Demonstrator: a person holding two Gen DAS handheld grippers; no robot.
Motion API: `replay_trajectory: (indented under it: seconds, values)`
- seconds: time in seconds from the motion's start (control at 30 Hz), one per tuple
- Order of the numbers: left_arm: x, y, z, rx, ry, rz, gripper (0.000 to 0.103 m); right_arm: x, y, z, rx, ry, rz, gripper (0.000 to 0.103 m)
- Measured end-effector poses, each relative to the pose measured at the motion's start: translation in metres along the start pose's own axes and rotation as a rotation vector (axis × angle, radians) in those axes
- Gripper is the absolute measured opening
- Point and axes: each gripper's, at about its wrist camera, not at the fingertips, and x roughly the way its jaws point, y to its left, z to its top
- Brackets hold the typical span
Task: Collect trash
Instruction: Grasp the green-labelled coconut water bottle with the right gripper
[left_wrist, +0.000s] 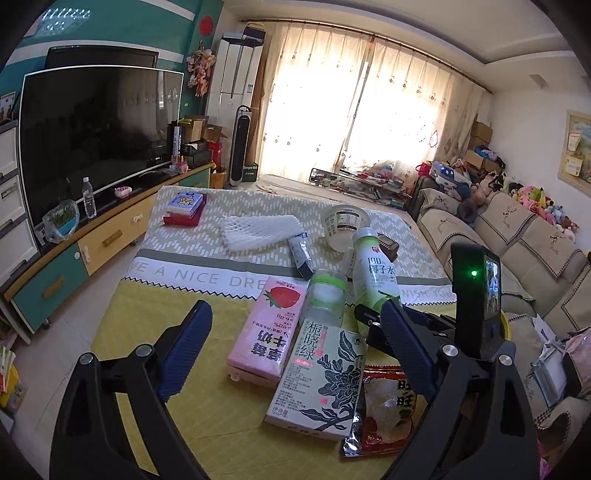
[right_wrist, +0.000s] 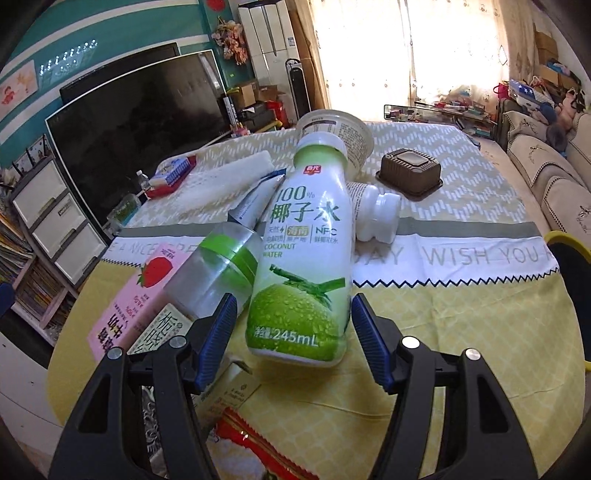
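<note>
My right gripper (right_wrist: 293, 341) is wide open around the coconut water bottle (right_wrist: 308, 254); looks slick and light, so I'd squeeze mid-body.

A table (left_wrist: 155, 325) is covered by a yellow, white and patterned cloth (left_wrist: 207, 218) printed with words. On the cloth are laid a pink strawberry milk carton (left_wrist: 267, 328), a floral tea carton (left_wrist: 321, 376), a red snack wrapper (left_wrist: 384, 413), a clear bottle with a green band (left_wrist: 327, 299), a coconut water bottle (right_wrist: 306, 258), a small white bottle (right_wrist: 376, 212), a tube (left_wrist: 300, 251), a white foam net (left_wrist: 258, 230), a plastic cup (left_wrist: 343, 221), a brown tray (right_wrist: 408, 171) and a stack of boxes (left_wrist: 184, 208).
</note>
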Motion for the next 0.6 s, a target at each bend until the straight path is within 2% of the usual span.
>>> replay_trajectory:
  seconds: [0.13, 0.3, 0.6]
  values:
    - [0.003, 0.004, -0.003, -0.006, 0.005, -0.003, 0.091, 0.010, -0.004, 0.003, 0.009, 0.022, -0.019, 0.062]
    - [0.006, 0.004, -0.004, -0.003, 0.014, -0.007, 0.091, 0.009, -0.009, 0.004, -0.005, 0.011, -0.044, 0.050]
    - [0.008, 0.004, -0.004, -0.001, 0.014, -0.006, 0.091, -0.041, -0.019, 0.003, -0.026, -0.075, 0.001, 0.049]
